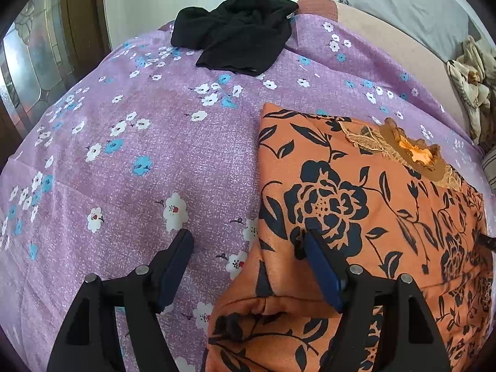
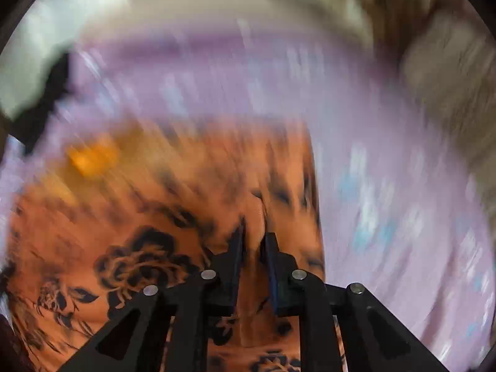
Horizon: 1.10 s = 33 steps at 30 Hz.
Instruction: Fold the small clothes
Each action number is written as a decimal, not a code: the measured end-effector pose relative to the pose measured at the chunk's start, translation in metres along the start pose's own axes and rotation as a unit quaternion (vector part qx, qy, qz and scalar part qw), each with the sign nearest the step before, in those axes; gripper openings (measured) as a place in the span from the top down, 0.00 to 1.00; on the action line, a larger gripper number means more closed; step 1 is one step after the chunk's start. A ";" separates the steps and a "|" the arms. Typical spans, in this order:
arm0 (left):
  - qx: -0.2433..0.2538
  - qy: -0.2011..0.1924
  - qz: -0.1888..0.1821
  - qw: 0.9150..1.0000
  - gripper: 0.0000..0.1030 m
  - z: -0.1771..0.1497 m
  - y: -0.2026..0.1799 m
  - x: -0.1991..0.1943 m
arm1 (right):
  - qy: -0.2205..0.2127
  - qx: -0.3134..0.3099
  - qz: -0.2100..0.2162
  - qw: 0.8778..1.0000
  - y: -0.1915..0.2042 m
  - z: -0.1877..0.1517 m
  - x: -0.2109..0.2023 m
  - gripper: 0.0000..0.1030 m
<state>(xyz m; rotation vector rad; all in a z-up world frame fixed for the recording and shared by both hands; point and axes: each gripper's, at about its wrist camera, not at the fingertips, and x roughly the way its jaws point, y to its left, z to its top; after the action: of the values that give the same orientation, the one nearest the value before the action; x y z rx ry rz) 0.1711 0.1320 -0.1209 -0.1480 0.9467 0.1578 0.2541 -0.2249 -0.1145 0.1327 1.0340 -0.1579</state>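
An orange garment point(image 1: 356, 204) with a black flower print and a lace-trimmed neckline lies flat on the purple flowered bedsheet point(image 1: 139, 161). My left gripper point(image 1: 248, 235) is open and straddles the garment's left edge. One finger is over the bare sheet and the other rests on the orange cloth. The right wrist view is blurred. There my right gripper point(image 2: 254, 235) has its jaws nearly together near the right edge of the orange garment point(image 2: 155, 217), with a raised fold of that cloth pinched between the pads.
A crumpled black garment point(image 1: 238, 37) lies at the far side of the sheet. A grey pillow point(image 1: 412, 3) and a beige bundle of cloth point(image 1: 474, 83) sit at the back right. A wooden door with glass point(image 1: 31, 62) stands at the left.
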 end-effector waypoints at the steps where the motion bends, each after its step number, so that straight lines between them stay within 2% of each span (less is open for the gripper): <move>1: 0.000 -0.001 0.001 1.000 0.26 0.000 0.000 -0.001 | -0.009 0.002 -0.012 1.000 0.001 -0.001 -0.010 0.78; 4: -0.010 -0.001 -0.001 1.000 0.26 0.001 0.001 -0.004 | -0.051 0.001 0.001 0.999 0.004 0.000 -0.046 0.77; 6: -0.013 -0.024 -0.004 1.000 0.26 0.001 0.001 -0.016 | -0.079 0.001 0.024 0.997 0.010 0.004 -0.068 0.71; 7: -0.005 -0.046 -0.007 0.999 0.26 0.000 -0.001 -0.025 | -0.092 0.002 0.054 0.994 0.013 0.005 -0.077 0.54; 8: 0.004 -0.061 -0.006 0.998 0.26 0.000 -0.004 -0.031 | -0.095 0.003 0.087 0.992 0.014 0.002 -0.079 0.22; 9: 0.021 -0.072 0.000 0.997 0.26 -0.003 -0.008 -0.033 | -0.087 0.003 0.132 0.987 0.013 0.001 -0.073 0.10; 10: 0.034 -0.059 0.005 0.998 0.26 -0.006 -0.011 -0.026 | -0.049 0.003 0.150 0.987 0.013 0.001 -0.050 0.07; 11: 0.042 -0.021 0.004 0.999 0.25 -0.009 -0.012 -0.012 | 0.014 0.012 0.141 0.990 0.009 0.001 -0.021 0.07; 12: 0.032 -0.001 -0.009 0.999 0.23 -0.011 -0.007 -0.002 | 0.063 0.037 0.132 0.989 -0.002 -0.001 0.002 0.09; 13: 0.019 -0.006 -0.022 1.000 0.23 -0.009 -0.001 -0.005 | 0.052 0.072 0.128 0.988 -0.016 -0.005 0.001 0.17; 15: -0.001 0.011 -0.024 1.000 0.24 -0.002 0.015 -0.021 | -0.007 0.109 0.157 0.981 -0.035 -0.012 -0.039 0.16; 17: -0.013 0.003 -0.036 0.999 0.24 -0.004 0.030 -0.040 | -0.032 0.083 0.169 0.982 -0.042 -0.023 -0.074 0.16; 19: -0.014 0.026 -0.060 0.998 0.24 -0.016 0.046 -0.063 | -0.032 0.053 0.169 0.984 -0.054 -0.042 -0.103 0.16; 22: -0.018 0.039 -0.098 0.994 0.24 -0.054 0.065 -0.102 | 0.002 0.034 0.177 0.984 -0.080 -0.083 -0.125 0.16; 23: -0.017 0.045 -0.105 0.993 0.24 -0.065 0.069 -0.110 | 0.024 0.028 0.180 0.983 -0.091 -0.103 -0.130 0.16; 28: -0.015 0.088 -0.136 0.987 0.24 -0.124 0.081 -0.148 | 0.067 0.026 0.204 0.976 -0.130 -0.173 -0.152 0.16; 33: -0.053 0.145 -0.146 0.977 0.24 -0.164 0.088 -0.148 | 0.118 0.017 0.210 0.970 -0.131 -0.201 -0.147 0.18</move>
<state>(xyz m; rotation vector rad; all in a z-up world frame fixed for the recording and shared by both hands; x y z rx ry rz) -0.0616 0.1763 -0.0995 -0.4150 1.1954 -0.0891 -0.0144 -0.3067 -0.0944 0.4054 1.2176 0.2314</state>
